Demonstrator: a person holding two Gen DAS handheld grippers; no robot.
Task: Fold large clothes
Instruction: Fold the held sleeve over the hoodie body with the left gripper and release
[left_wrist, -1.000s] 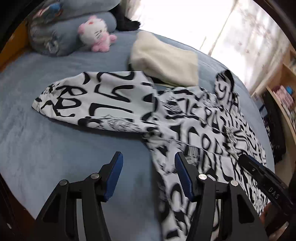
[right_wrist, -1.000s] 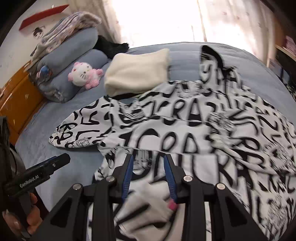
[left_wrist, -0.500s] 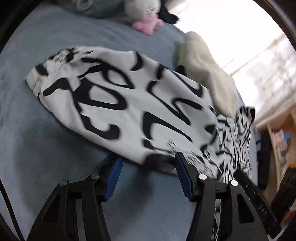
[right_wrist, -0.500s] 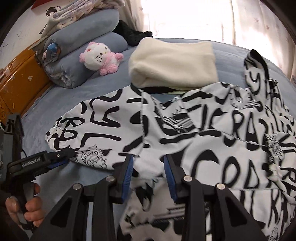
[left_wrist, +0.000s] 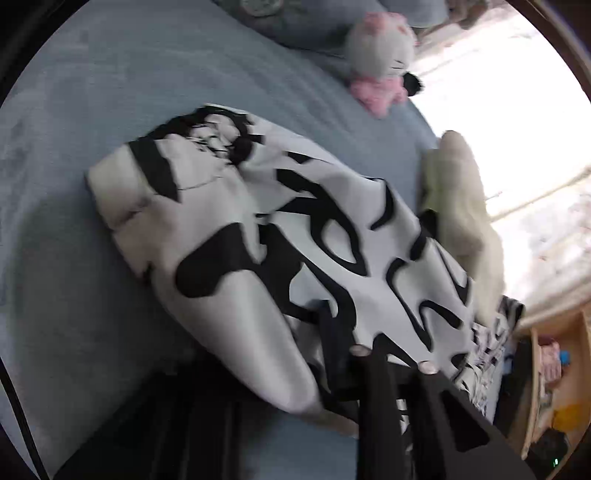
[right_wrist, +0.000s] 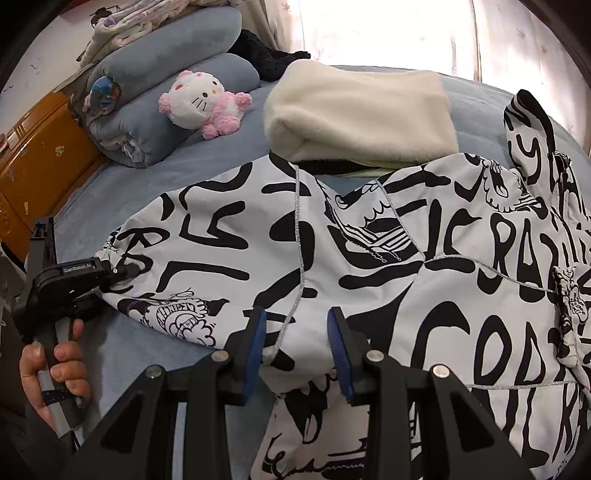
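Note:
A large white jacket with black lettering (right_wrist: 369, 258) lies spread on the blue bed (right_wrist: 129, 184). Its sleeve (left_wrist: 332, 240) stretches out to the left. My left gripper (right_wrist: 123, 271), held by a hand (right_wrist: 55, 369), sits at the sleeve's cuff, and its jaws are closing with the cuff fabric pinched between them. In the left wrist view the sleeve drapes over that gripper (left_wrist: 317, 332) and hides one finger. My right gripper (right_wrist: 297, 347) stands at the jacket's near edge by the armpit, with a bunch of fabric held between its blue pads.
A folded cream fleece (right_wrist: 362, 118) lies behind the jacket, touching its far edge. A pink and white plush toy (right_wrist: 203, 103) leans on rolled blue blankets (right_wrist: 166, 92). An orange wooden cabinet (right_wrist: 37, 147) stands left of the bed. Shelves (left_wrist: 554, 369) stand at the right.
My left gripper swung left and down to the sleeve's cuff and closed from wide open onto it. My right gripper moved left along the jacket's near edge, still holding fabric.

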